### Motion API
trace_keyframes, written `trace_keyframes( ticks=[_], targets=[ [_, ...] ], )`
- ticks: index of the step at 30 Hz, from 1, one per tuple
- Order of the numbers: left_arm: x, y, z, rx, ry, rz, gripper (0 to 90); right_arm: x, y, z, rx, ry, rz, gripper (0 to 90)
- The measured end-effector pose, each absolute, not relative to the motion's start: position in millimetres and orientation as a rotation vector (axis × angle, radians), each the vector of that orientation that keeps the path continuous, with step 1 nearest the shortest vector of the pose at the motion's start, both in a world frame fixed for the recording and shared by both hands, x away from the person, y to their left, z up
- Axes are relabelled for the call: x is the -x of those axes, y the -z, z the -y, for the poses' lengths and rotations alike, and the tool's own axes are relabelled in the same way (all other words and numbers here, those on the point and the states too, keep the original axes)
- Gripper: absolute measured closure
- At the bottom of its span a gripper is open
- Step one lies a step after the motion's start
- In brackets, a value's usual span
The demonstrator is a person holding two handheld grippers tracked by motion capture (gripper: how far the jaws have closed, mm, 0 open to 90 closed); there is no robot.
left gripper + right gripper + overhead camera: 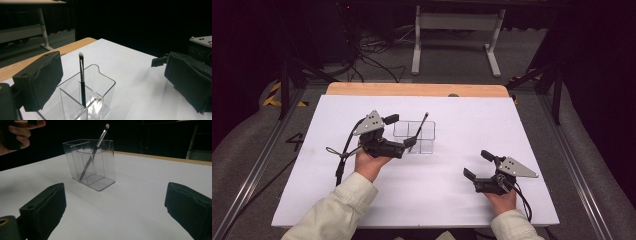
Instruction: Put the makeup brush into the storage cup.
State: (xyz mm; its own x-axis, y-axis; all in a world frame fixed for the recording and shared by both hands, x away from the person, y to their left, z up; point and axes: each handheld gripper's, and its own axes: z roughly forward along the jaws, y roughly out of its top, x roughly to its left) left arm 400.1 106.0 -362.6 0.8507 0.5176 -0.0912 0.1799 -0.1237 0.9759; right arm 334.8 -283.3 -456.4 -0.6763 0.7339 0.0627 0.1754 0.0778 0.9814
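Brush point(419, 129) in the clear organizer point(424, 145), leaning in one of its compartments with the bristle end up and tilted over the rim, handle foot down on the floor of the box. The left gripper point(401, 134) sits just beside the organizer on the white table point(462, 200), its jaws spread wide and nothing pinched between them; in the left gripper view the brush point(82, 80) stands free between the two black pads, touching neither. Over on the other side, the right gripper point(477, 167) rests well apart from the box, jaws also spread wide and empty, looking across the table at organizer point(100, 170) and brush point(93, 152).
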Motion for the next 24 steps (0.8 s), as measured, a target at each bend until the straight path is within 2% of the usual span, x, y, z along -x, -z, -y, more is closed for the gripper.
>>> trace_keyframes(
  ticks=[24],
  targets=[
    [-374.0, 371.7, -168.7, -1.758, -0.347, -0.557, 0.3, -332.6, 455.7, 284.7, -0.913, -1.653, -1.91, 2.4]
  ],
)
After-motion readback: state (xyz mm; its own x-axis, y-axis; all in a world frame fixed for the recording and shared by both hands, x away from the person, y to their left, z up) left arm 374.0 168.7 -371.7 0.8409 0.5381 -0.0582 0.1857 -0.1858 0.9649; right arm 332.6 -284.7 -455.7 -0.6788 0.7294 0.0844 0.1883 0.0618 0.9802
